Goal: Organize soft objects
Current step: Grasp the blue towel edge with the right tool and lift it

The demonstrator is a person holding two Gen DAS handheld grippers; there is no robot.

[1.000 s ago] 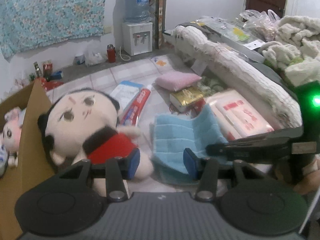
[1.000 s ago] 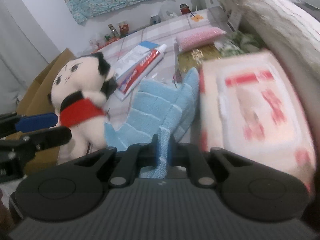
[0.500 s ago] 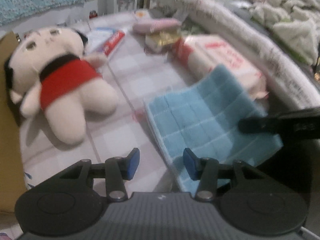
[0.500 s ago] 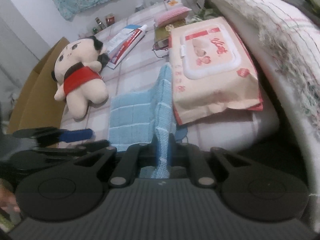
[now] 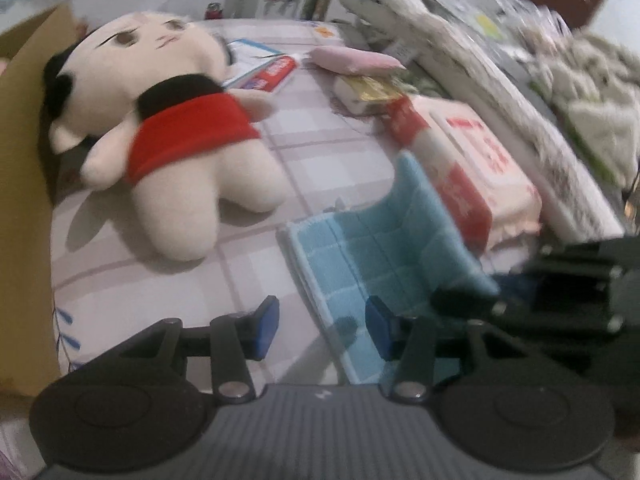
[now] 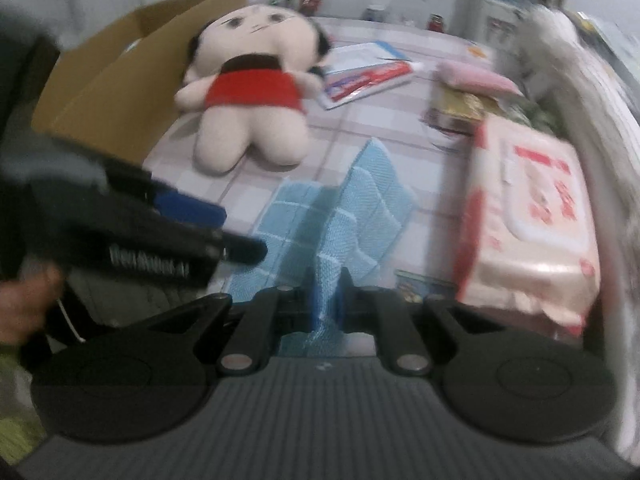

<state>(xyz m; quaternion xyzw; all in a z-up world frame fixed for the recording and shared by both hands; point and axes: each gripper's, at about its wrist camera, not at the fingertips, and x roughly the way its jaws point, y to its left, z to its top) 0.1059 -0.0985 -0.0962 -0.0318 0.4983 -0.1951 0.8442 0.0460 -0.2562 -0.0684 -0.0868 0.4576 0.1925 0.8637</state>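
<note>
In the left wrist view, the left hand-held gripper point(image 5: 318, 330) is hanging released over the near edge of the cloth point(image 5: 384, 256), which is lying on the floor beside the doll point(image 5: 172, 152); closing now may be catching only one layer. In the right wrist view, the right hand-held gripper point(image 6: 326, 298) is clenching a cloth point(image 6: 332, 216) fold; pulling may be dragging it against the wipes point(image 6: 528, 208).

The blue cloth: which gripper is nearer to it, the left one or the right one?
Right. The right gripper is shut on the near edge of the blue cloth. The left gripper is open and hovers over the cloth's left edge, holding nothing.
</note>
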